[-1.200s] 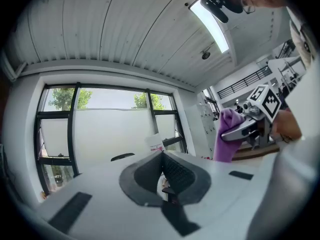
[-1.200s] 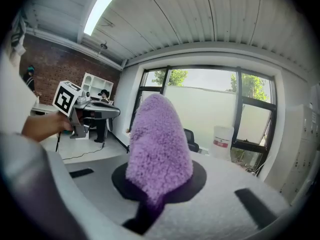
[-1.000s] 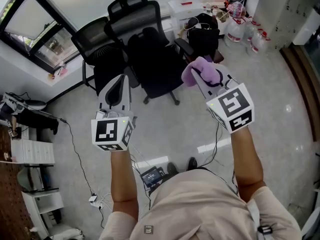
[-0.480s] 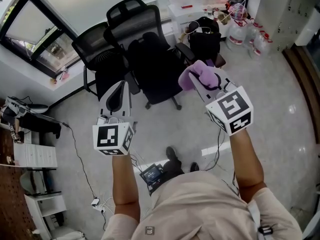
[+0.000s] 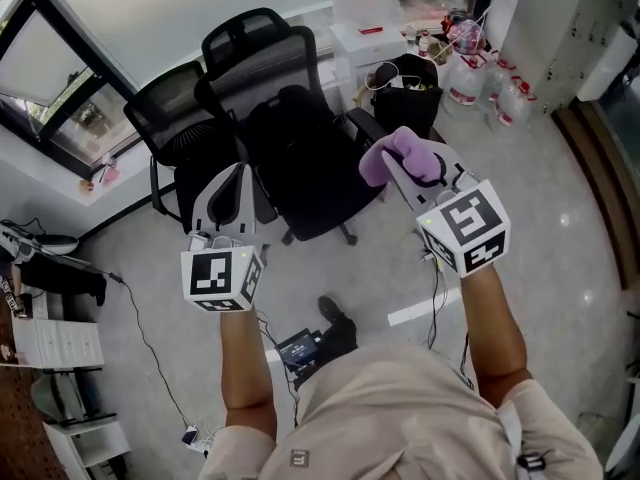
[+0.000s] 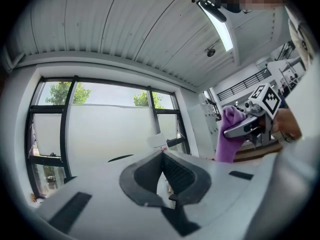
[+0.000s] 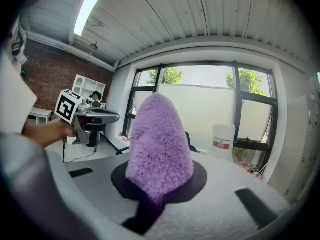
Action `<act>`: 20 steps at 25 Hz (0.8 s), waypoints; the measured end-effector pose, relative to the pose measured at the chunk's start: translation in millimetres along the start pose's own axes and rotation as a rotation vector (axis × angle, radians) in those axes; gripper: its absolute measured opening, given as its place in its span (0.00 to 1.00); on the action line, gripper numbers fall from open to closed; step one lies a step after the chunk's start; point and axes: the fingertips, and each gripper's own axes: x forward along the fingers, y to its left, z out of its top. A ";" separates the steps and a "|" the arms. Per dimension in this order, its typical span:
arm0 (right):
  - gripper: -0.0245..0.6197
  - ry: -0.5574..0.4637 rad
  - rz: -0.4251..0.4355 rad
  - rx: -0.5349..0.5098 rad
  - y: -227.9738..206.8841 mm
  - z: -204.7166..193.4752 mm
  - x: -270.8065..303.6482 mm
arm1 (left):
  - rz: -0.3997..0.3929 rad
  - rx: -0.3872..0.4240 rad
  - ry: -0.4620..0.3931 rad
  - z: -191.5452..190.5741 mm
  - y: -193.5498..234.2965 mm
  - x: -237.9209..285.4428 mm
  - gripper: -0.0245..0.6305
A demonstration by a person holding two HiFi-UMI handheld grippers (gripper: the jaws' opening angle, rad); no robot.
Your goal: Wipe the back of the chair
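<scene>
Two black chairs stand ahead; the nearer chair (image 5: 305, 158) faces the person. Its back (image 5: 262, 63) rises upright beyond the seat, ahead and leftward of the right hand-held gripper (image 5: 405, 168), which is clamped on a purple cloth (image 5: 385, 153). The left hand-held gripper (image 5: 238, 173) is pressed together with nothing held. Both are held short of the back. Its front face is judged reachable by carrying the cloth forward and left.
</scene>
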 end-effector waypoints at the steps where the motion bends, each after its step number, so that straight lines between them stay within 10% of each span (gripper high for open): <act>1: 0.07 0.007 -0.004 0.002 -3.5 4.0 15.3 | -0.005 -0.005 0.001 -1.4 13.6 11.3 0.05; 20: 0.07 0.018 -0.011 0.020 -45.9 34.0 233.1 | -0.037 -0.027 0.009 -47.6 174.9 149.8 0.05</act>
